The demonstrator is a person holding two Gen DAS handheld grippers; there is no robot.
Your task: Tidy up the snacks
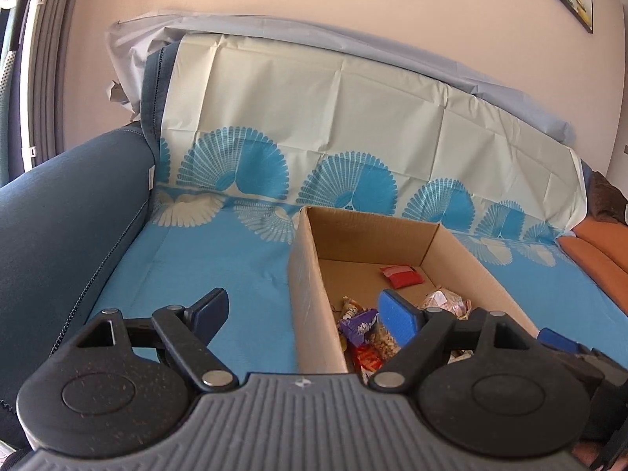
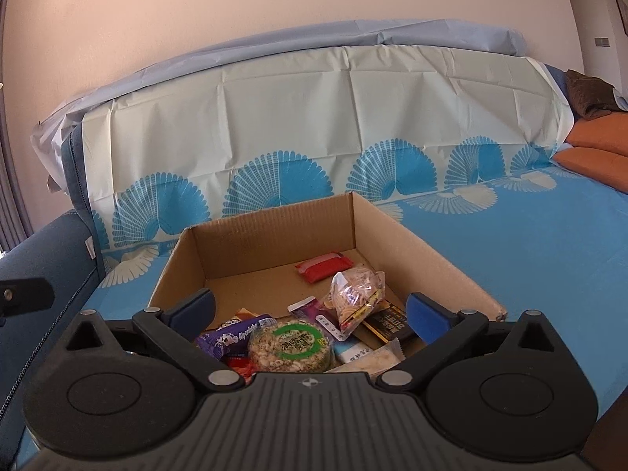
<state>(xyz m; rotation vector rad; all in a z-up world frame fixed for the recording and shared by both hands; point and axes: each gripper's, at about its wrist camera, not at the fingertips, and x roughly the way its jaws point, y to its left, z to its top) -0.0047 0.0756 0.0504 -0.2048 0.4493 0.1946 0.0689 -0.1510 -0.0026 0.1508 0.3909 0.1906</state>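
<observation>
A cardboard box [image 2: 412, 251] sits open-topped on a sofa [image 1: 59, 212] draped with a blue-and-cream sheet [image 2: 530, 243]; bare sheet lies open on both sides of the box, with the sofa arm to the left and two orange cushions [image 2: 596, 145] at the far right. The left gripper [image 1: 310, 310] has its jaws spread wide with nothing between the pads, straddling the box's left wall: one finger over the sheet, the other over the inside. The right gripper [image 2: 310, 314] is likewise wide apart and empty, poised over the box's near end. The snacks lie in the box: one red packet [image 2: 324, 267] alone toward the far wall, one clear bag of biscuits [image 2: 355, 294] near the middle, and at the near end a round rice cake with a green label [image 2: 292, 347], a purple wrapper [image 2: 231, 339] and a dark bar [image 2: 386, 324]. The packets beneath these overlap and are cut off by the right gripper's body, so their full count cannot be made out.
</observation>
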